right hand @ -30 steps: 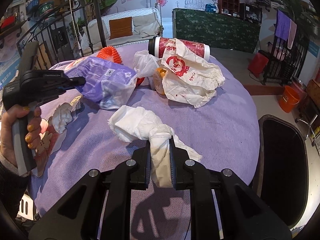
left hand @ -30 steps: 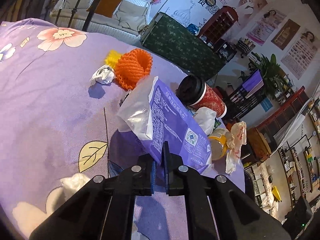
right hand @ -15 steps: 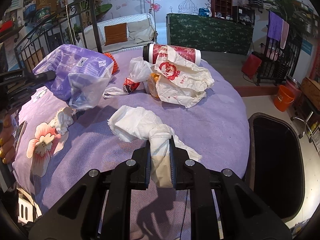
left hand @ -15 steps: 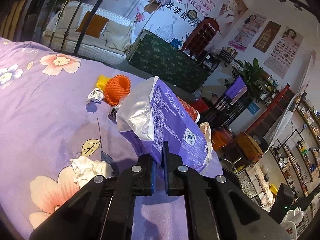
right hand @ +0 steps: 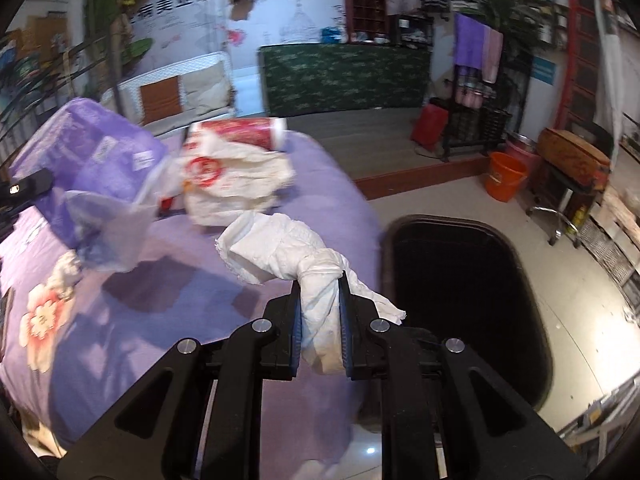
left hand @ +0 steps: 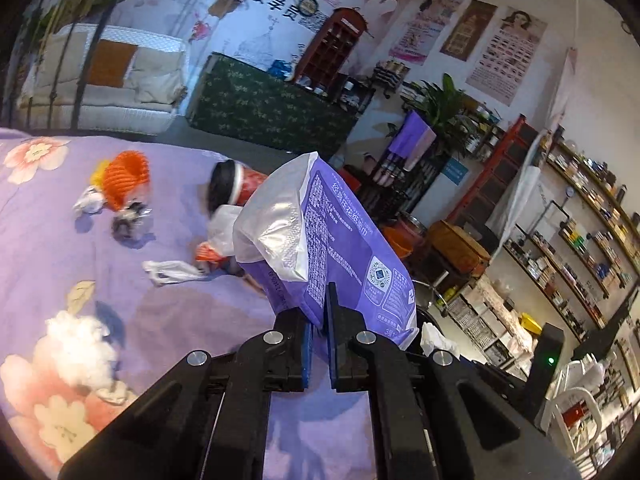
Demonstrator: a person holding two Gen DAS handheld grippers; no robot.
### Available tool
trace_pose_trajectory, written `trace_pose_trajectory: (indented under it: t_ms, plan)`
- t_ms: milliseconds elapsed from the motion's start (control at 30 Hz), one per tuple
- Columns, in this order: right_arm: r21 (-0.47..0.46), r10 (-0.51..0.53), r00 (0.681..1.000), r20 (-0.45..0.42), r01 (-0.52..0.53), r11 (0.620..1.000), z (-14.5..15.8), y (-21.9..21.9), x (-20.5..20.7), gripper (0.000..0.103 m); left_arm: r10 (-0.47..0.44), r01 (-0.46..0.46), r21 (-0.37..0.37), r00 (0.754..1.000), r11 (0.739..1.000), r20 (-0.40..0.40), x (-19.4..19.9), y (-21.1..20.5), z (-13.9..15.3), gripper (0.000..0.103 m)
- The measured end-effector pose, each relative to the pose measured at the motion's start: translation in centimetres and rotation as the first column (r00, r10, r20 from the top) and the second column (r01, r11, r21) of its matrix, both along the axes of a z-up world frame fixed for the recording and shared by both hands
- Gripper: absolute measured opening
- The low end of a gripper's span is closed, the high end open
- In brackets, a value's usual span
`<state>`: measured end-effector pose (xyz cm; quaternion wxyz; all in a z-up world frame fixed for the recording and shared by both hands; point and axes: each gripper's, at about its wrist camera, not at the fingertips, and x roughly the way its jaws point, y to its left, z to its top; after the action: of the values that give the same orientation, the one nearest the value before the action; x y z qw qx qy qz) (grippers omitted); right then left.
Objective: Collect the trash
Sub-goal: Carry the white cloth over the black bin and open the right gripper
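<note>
My left gripper [left hand: 319,316] is shut on a purple tissue packet [left hand: 320,240] and holds it in the air above the purple flowered tablecloth [left hand: 60,248]. The packet also shows at the left of the right wrist view [right hand: 92,172]. My right gripper [right hand: 319,300] is shut on a twisted wad of white paper towel [right hand: 280,248], lifted off the table near its right edge. The black trash bin [right hand: 468,300] stands open on the floor just right of the wad.
On the table lie a red paper cup [left hand: 240,188], an orange net sleeve [left hand: 126,178], a white printed plastic bag [right hand: 232,184] and crumpled white tissues [left hand: 80,344]. An orange bucket [right hand: 506,176] and a stool stand on the floor beyond the bin.
Both grippers have lifted their loads and swung right. The packet is now clear of the table. The paper towel wad has moved from over the table to its edge, beside the bin.
</note>
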<state>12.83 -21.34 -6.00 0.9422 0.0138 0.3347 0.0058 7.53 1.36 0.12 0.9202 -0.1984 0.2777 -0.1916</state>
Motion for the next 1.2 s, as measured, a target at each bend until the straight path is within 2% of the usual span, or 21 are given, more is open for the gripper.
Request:
trace_pose_trajectory:
  t_ms: [233, 533, 600, 633, 667, 700, 900, 1000, 1200]
  plan:
    - [-0.003, -0.178, 0.981, -0.072, 0.179, 0.984, -2.4, -7.1, 2.0, 0.016, -0.087, 0.086, 0.031, 0.996, 0.996, 0.022, 1.5, -4.2, 0.4, 0.006]
    - [0.051, -0.247, 0.942, -0.229, 0.265, 0.963, -7.1, -11.3, 5.5, 0.017, -0.163, 0.162, 0.059, 0.986, 0.985, 0.024, 2.5, -8.2, 0.6, 0.006]
    - [0.051, -0.261, 0.933, -0.246, 0.282, 0.958, -7.7, -11.4, 5.8, 0.026, -0.175, 0.174, 0.063, 0.984, 0.983, 0.019, 2.6, -8.7, 0.5, 0.006]
    - [0.049, -0.268, 0.931, -0.247, 0.289, 0.956, -7.9, -11.6, 5.9, 0.041, -0.181, 0.180, 0.065, 0.983, 0.981, 0.017, 2.8, -9.0, 0.5, 0.006]
    - [0.042, -0.279, 0.930, -0.241, 0.297, 0.954, -8.0, -11.4, 6.0, 0.064, -0.186, 0.184, 0.067, 0.982, 0.981, 0.015, 2.8, -9.1, 0.4, 0.006]
    - [0.035, -0.291, 0.929, -0.227, 0.307, 0.951, -7.9, -11.4, 5.9, 0.071, -0.191, 0.190, 0.070, 0.981, 0.979, 0.014, 2.9, -9.4, 0.4, 0.006]
    - [0.018, -0.315, 0.933, -0.173, 0.323, 0.946, -6.6, -11.9, 4.3, 0.074, -0.232, 0.232, 0.083, 0.973, 0.969, -0.014, 3.3, -11.6, -0.1, 0.006]
    - [0.021, -0.358, 0.922, -0.146, 0.365, 0.931, -5.5, -12.9, 3.0, 0.081, -0.256, 0.257, 0.096, 0.967, 0.962, -0.023, 3.5, -12.9, -0.5, 0.006]
    - [0.033, -0.421, 0.903, -0.089, 0.425, 0.905, -3.4, -15.0, 0.1, 0.082, -0.306, 0.308, 0.136, 0.951, 0.942, -0.042, 4.2, -16.1, -1.2, 0.006]
